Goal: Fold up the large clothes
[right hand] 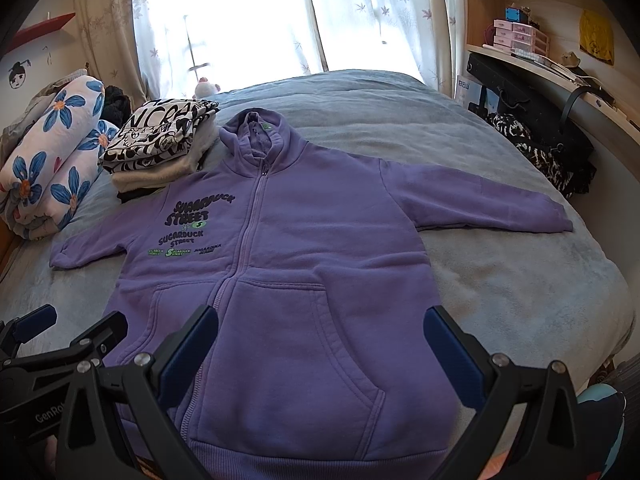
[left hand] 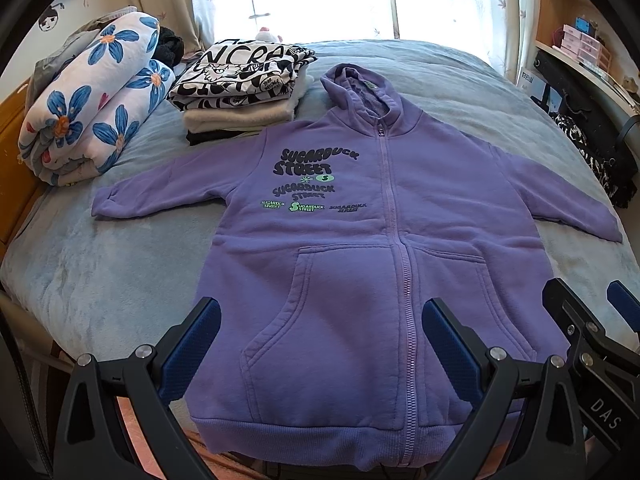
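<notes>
Spread flat on the bed (left hand: 100, 280) for folding (zipped up), the purple hoodie (left hand: 360, 260) is flanked at its hem by both the left hand-held gripper (left hand: 320, 344) and the right hand-held gripper (right hand: 320, 344), jaws spread, nothing held

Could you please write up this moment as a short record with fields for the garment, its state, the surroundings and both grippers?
garment: purple hoodie, front up, zipped
layout: spread flat on grey bed, sleeves out to both sides, hood toward window
fold state: not yet folded
nearby: folded clothes stack by the hoodie's shoulder; floral quilt beyond it
left gripper: open, over the hem, holding nothing
right gripper: open, over the hem, holding nothing
</notes>
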`<move>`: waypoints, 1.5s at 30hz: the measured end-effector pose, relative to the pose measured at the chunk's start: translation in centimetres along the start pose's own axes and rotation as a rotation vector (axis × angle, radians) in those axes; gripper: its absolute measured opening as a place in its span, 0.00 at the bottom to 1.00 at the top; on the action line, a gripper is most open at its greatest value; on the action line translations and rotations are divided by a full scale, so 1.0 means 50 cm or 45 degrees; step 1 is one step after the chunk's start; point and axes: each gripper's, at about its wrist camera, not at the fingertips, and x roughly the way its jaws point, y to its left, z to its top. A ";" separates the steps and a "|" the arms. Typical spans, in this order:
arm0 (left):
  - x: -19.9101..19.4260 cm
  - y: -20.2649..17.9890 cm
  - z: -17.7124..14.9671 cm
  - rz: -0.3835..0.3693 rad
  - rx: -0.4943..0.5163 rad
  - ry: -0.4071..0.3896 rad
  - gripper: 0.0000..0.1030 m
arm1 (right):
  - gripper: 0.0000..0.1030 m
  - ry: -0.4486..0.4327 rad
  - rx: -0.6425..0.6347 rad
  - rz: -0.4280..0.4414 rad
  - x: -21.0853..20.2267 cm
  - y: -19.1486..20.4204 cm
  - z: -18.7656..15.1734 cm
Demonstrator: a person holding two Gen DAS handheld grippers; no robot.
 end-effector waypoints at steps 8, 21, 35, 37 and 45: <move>0.000 -0.004 0.001 0.004 0.001 0.000 0.97 | 1.00 0.002 0.000 0.001 0.001 0.000 0.000; 0.000 -0.004 -0.001 0.013 0.008 -0.003 0.97 | 1.00 0.002 -0.002 -0.003 0.002 0.000 0.000; -0.002 -0.040 0.033 0.026 0.052 -0.017 0.97 | 1.00 -0.009 0.027 -0.013 -0.003 -0.020 0.002; -0.002 -0.048 0.041 0.022 0.057 -0.027 0.97 | 1.00 -0.019 0.035 -0.010 -0.006 -0.026 0.011; -0.008 -0.082 0.069 0.027 0.082 -0.064 0.97 | 1.00 -0.075 0.029 -0.021 -0.021 -0.053 0.035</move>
